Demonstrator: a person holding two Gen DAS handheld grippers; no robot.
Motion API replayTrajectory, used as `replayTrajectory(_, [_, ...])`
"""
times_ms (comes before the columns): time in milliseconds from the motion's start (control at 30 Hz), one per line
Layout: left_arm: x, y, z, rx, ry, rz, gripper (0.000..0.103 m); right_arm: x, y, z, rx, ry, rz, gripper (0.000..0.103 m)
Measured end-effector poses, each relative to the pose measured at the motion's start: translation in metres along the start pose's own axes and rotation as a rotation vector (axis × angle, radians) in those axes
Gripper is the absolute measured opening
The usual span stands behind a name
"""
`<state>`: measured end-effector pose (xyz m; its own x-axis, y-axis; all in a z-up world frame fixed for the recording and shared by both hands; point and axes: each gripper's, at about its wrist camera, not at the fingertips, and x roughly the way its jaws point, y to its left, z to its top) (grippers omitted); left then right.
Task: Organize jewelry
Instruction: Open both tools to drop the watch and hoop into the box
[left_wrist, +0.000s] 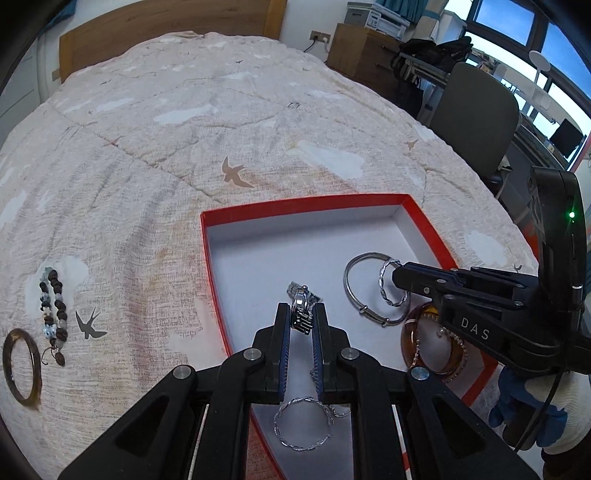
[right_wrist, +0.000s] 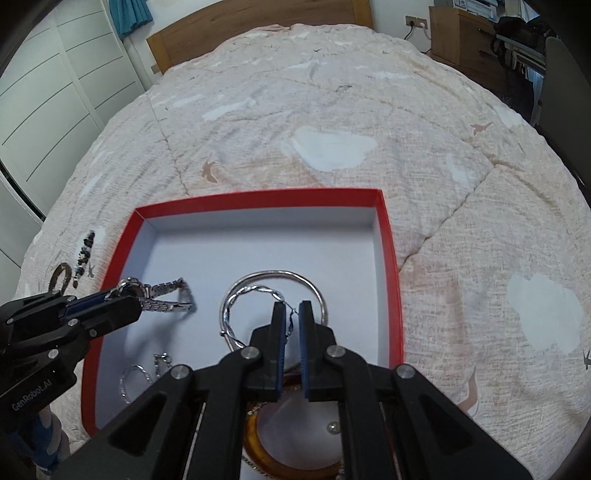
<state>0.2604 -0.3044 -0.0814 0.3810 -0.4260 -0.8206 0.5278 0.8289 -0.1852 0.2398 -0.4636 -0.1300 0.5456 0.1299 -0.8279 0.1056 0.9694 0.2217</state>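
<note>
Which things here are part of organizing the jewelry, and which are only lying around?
Part of the job:
- red box
- watch in the left gripper
- twisted silver ring in the right gripper
- plain silver bangle, in the box
- amber bangle, in the box
- beaded bracelet, on the bedspread
- brown ring bangle, on the bedspread

Lying around:
- office chair
- wooden cabinet

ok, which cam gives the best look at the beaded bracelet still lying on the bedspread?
Left wrist view: the dark-and-pale beaded bracelet lies large and sharp beside a brown ring-shaped bangle, individual beads clear. The right wrist view shows it only as a small blurred string left of the red-rimmed box.
</note>
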Motion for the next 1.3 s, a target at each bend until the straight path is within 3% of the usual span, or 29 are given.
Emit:
replayTrajectory(300, [-0.004, 0.004, -0.006, -0.008, 0.010, 0.005, 0.012, 0.001, -0.002, -0.003, 0.025, 0.005, -0.024, 0.008])
replayTrajectory(567, [-0.027, 0.001, -0.010, -0.008, -0.011, -0.018, 0.013, -0.025, 0.001, -0.008, 0.046, -0.020, -0.043, 0.010])
replayTrajectory(833, [-0.076, 0.008, -0.024, -0.014, -0.051, 0.006, 0.016, -0.071, 0.010, -0.018, 0.074, -0.066, -0.062, 0.026])
replayTrajectory(1067, [-0.133, 0.016, -0.046, -0.033, -0.112, 0.057, 0.036, -0.111, 0.039, -0.036, 0.065, -0.100, -0.052, 0.030])
replayTrajectory(1300, [-0.182, 0.022, -0.074, -0.045, -0.157, 0.105, 0.048, -0.147, 0.068, -0.063, 0.058, -0.125, -0.048, 0.035])
